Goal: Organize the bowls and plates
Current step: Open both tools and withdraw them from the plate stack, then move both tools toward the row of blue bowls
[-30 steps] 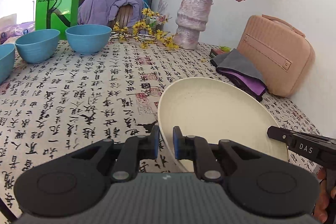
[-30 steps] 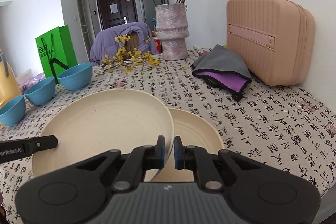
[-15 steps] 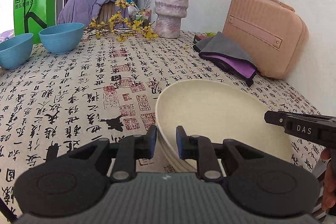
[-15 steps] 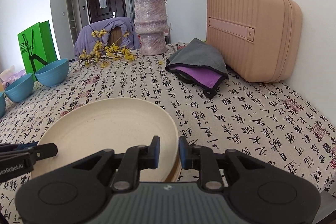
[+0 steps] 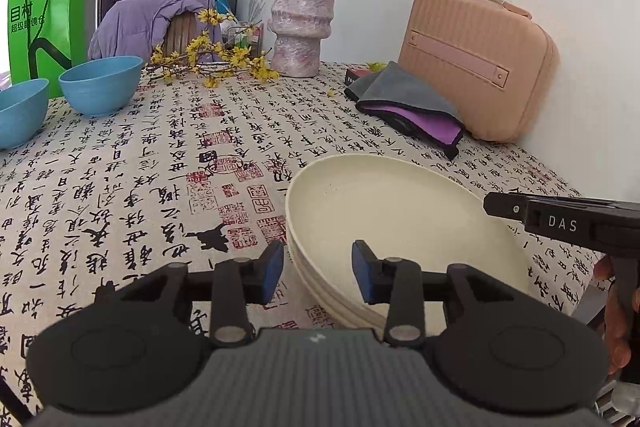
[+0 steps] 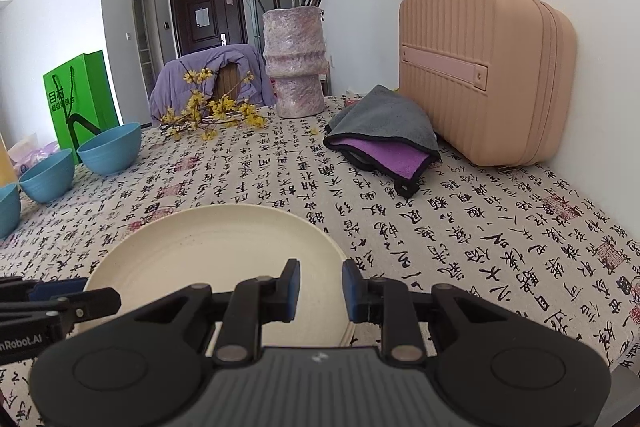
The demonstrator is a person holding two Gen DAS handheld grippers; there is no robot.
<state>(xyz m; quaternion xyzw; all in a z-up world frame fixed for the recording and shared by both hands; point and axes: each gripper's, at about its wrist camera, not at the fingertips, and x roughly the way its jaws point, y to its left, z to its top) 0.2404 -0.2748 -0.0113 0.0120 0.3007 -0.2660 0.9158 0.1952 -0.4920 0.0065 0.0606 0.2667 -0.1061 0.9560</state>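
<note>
- My left tool (image 5: 318,273) has just been opening; its blue pads stand apart on either side of the near left rim of the cream plates (image 5: 400,223), pressing nothing.
- My right tool (image 6: 320,291) has also let go. Its pads are apart, straddling the plates' (image 6: 216,259) near right rim without touching.
- The plates sit stacked on the desk (image 5: 160,163), near its right front corner.
- Both tool bodies hide the stack's near edge, so I can't count the plates.
- Blue bowls (image 6: 110,149) stand well apart at the far left; the nearest one is cut off by the frame.
- My hand (image 5: 614,319) is only partly visible.
</note>
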